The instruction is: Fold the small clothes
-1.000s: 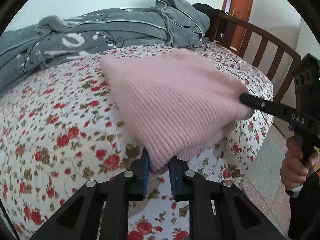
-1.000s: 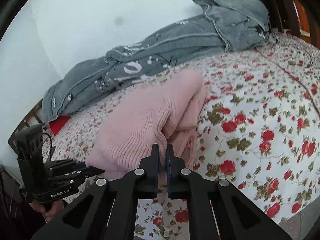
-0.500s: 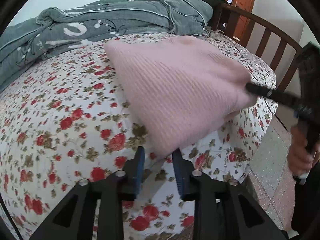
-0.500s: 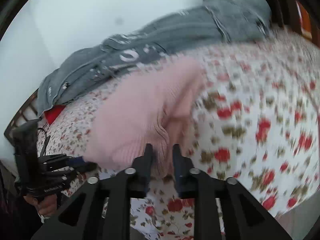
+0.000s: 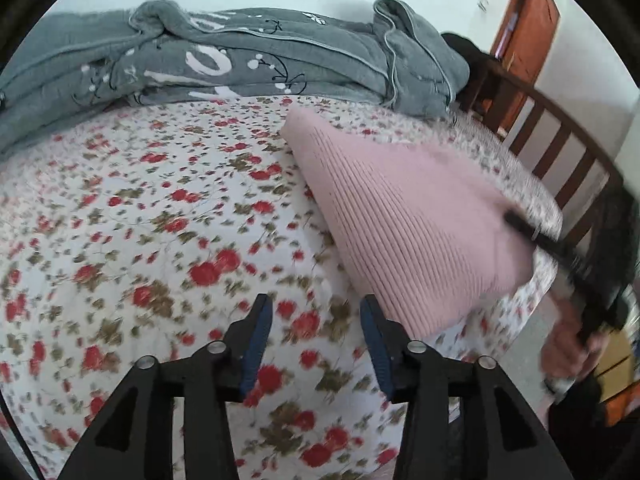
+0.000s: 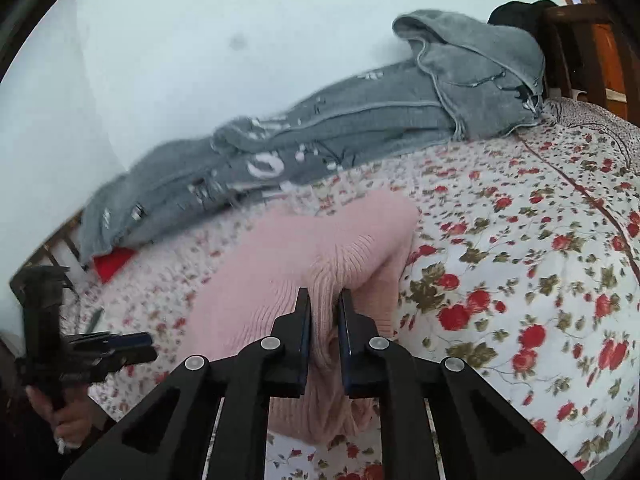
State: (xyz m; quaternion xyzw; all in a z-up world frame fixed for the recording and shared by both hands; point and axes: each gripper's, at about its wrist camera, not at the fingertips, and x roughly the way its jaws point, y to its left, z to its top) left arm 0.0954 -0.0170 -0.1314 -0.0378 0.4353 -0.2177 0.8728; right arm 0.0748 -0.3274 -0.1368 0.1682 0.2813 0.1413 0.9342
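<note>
A pink ribbed knit garment [image 5: 404, 216] lies folded on the flower-print bed sheet [image 5: 152, 216]; it also shows in the right wrist view [image 6: 304, 252]. My left gripper [image 5: 316, 312] is open and empty, just left of the garment's near corner. My right gripper [image 6: 324, 312] has its jaws parted a little, with a fold of the pink knit between them. The right gripper [image 5: 532, 236] shows blurred at the garment's right edge in the left wrist view. The left gripper [image 6: 132, 344] shows at the lower left in the right wrist view, apart from the garment.
A grey fleece blanket [image 5: 240, 56] is bunched along the wall at the back of the bed. A dark wooden bed rail [image 5: 560, 148] runs along the right side. A red item [image 6: 114, 260] lies by the blanket's end. A brown door [image 5: 524, 28] stands behind.
My left gripper has let go of the garment's corner, opened wide and drawn back to the left. My right gripper's jaws have parted slightly around the fold.
</note>
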